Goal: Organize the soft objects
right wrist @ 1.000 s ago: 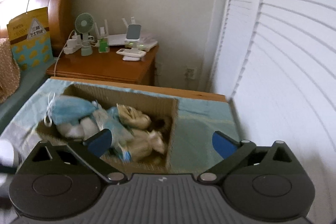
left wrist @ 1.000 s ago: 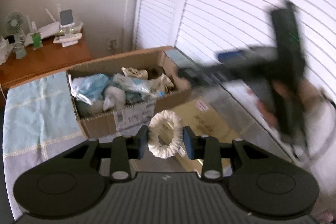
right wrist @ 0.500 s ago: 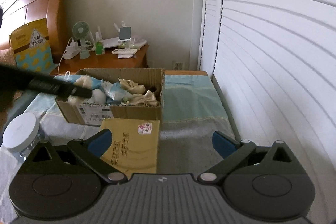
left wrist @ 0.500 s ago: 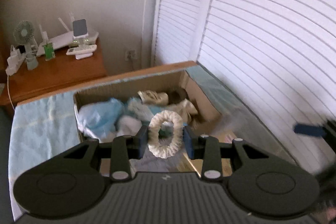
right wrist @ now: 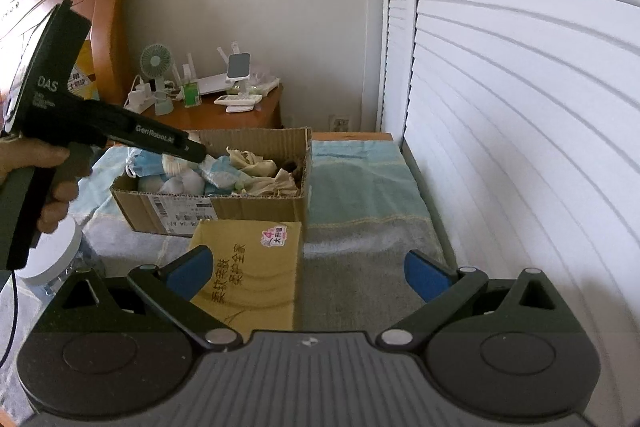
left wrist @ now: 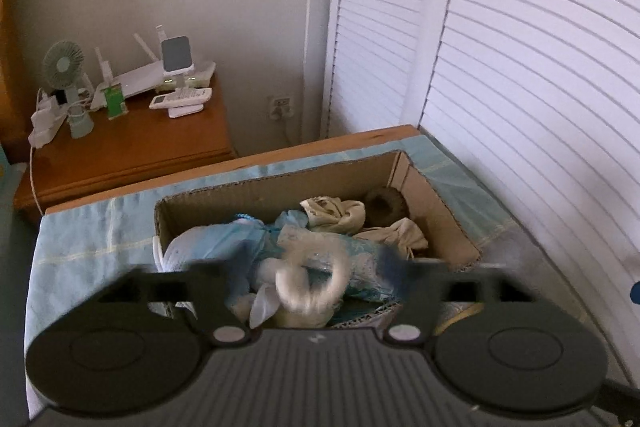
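Note:
A cardboard box (left wrist: pixel 440 211) (right wrist: pixel 256 209) on the blue cloth holds several soft things: blue masks (left wrist: pixel 216 247), cream cloths (left wrist: pixel 340 211) and a dark scrunchie (left wrist: pixel 386 205). My left gripper (left wrist: pixel 310 277) is over the box with its jaws spread and blurred. A white fluffy scrunchie (left wrist: pixel 312 283) sits between them, loose, over the pile. In the right wrist view the left gripper (right wrist: pixel 196 155) reaches into the box from the left. My right gripper (right wrist: pixel 308 267) is open and empty, back from the box over a flat brown carton (right wrist: pixel 252 275).
A wooden nightstand (left wrist: pixel 120 147) with a fan and small devices stands behind the box. White louvred doors (left wrist: pixel 520 107) run along the right. A clear jar with a white lid (right wrist: pixel 56 255) sits at the left on the cloth-covered table (right wrist: pixel 360 195).
My left gripper moved forward over the box and opened its jaws, letting go of the white scrunchie. My right gripper pulled back and stays open.

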Demonstrator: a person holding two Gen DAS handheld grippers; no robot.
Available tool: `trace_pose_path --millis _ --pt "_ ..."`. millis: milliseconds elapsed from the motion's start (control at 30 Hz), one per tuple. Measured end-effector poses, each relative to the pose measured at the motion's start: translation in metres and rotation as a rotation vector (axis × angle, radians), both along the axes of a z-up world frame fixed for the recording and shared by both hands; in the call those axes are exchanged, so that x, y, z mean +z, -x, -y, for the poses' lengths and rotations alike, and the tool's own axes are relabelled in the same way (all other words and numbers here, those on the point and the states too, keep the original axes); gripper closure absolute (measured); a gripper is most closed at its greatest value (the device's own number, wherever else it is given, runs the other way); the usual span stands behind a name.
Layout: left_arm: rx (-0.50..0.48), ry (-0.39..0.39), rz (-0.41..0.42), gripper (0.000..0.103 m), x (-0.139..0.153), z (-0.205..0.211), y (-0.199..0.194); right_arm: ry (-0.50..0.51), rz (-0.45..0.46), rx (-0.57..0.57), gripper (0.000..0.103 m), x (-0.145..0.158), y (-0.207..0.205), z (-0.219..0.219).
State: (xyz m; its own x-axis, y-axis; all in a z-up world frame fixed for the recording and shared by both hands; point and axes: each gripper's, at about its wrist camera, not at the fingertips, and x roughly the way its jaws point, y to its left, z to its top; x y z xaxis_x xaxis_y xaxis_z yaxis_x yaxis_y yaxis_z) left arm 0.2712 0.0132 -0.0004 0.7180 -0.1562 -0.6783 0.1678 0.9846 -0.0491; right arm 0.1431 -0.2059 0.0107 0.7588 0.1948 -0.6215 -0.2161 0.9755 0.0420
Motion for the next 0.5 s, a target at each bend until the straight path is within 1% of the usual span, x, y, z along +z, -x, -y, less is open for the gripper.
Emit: trace_pose_path --millis 33,67,167,367,500 --pt "0.017 0.001 0.025 0.002 0.001 -0.001 0.004 -0.001 0.002 -0.001 0.000 0.001 0.000 0.001" --pt "0.028 0.002 0.052 0.002 0.003 -0.001 0.007 -0.002 0.004 -0.001 0.000 0.002 0.001 0.001" --pt "0.025 0.006 0.056 0.001 0.008 -0.002 0.012 -0.005 0.008 -0.004 0.000 0.004 0.002 0.003" --pt "0.034 -0.034 0.100 0.001 0.016 0.002 0.032 -0.016 0.018 -0.006 0.000 0.009 0.006 0.004" --pt "0.010 -0.036 0.104 0.001 0.020 0.005 0.050 -0.012 0.021 -0.013 0.000 0.013 0.010 0.003"
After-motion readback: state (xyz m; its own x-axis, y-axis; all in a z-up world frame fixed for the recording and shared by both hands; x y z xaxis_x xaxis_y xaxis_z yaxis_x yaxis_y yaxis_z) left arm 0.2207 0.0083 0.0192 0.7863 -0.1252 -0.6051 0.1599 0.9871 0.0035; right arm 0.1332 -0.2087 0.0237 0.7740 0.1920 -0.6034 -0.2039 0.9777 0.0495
